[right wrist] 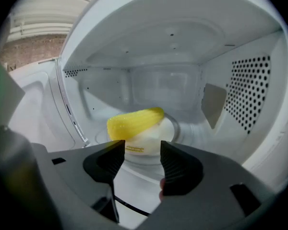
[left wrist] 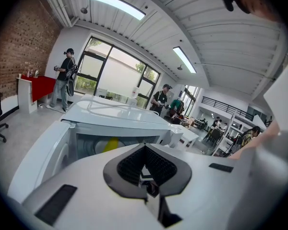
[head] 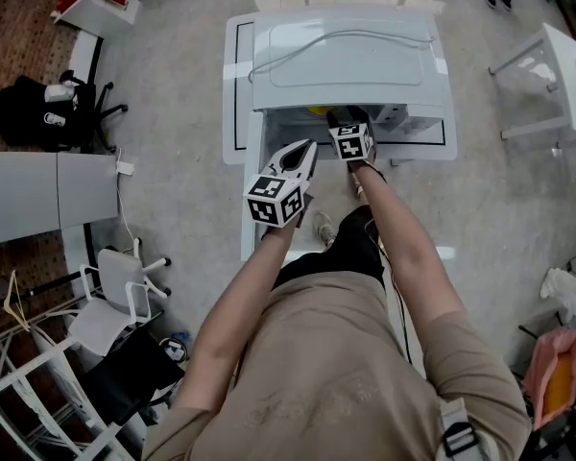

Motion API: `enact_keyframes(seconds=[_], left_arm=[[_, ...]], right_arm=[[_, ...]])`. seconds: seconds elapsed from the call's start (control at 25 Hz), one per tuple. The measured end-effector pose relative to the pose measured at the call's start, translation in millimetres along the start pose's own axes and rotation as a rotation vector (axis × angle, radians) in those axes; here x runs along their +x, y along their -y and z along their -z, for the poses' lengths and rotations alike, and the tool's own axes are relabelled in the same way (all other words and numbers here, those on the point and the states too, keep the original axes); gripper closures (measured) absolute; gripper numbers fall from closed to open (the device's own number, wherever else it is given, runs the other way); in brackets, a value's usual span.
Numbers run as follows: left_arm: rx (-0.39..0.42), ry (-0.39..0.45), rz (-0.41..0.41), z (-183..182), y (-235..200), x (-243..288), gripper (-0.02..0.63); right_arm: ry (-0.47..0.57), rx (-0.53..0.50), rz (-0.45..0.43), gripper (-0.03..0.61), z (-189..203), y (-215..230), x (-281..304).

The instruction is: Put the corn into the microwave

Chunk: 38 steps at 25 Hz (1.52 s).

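The yellow corn lies on a white dish in the middle of the open white microwave. My right gripper is open just in front of the dish, nothing between its jaws, a short way from the corn. In the head view the right gripper reaches into the microwave mouth, where a bit of corn shows. My left gripper hangs in front of the opening, lower and to the left. Its jaws are shut and empty. Past them the corn shows inside the microwave.
The microwave door stands swung open on the left. A cable lies across the microwave's top. The microwave stands on a white table. Office chairs and desks stand to the left, another white table to the right.
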<state>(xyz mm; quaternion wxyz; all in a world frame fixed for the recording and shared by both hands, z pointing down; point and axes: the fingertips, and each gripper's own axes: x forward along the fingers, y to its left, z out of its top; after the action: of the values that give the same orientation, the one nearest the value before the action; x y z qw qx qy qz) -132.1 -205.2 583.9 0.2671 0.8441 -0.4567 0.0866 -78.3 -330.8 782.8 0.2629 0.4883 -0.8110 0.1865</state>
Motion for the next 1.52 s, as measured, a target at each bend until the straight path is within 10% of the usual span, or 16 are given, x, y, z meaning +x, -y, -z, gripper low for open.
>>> enact_keyframes(seconds=[0.4,0.92,1.52], left_arm=[[-0.038,0.096,0.000,-12,6,-28,0.609],[0.028,0.231,-0.051,-47,28,-70,0.609],[0.085,0.300,-0.131,-39,99,-146,0.609]], right_arm=[[0.233,0.178,-0.097,0.341,-34,-23,-116],[0.464,0.115,-0.217,0.341,-135,-10,-295],[0.579,0.121,-0.149,0.344,-119,49,-449]])
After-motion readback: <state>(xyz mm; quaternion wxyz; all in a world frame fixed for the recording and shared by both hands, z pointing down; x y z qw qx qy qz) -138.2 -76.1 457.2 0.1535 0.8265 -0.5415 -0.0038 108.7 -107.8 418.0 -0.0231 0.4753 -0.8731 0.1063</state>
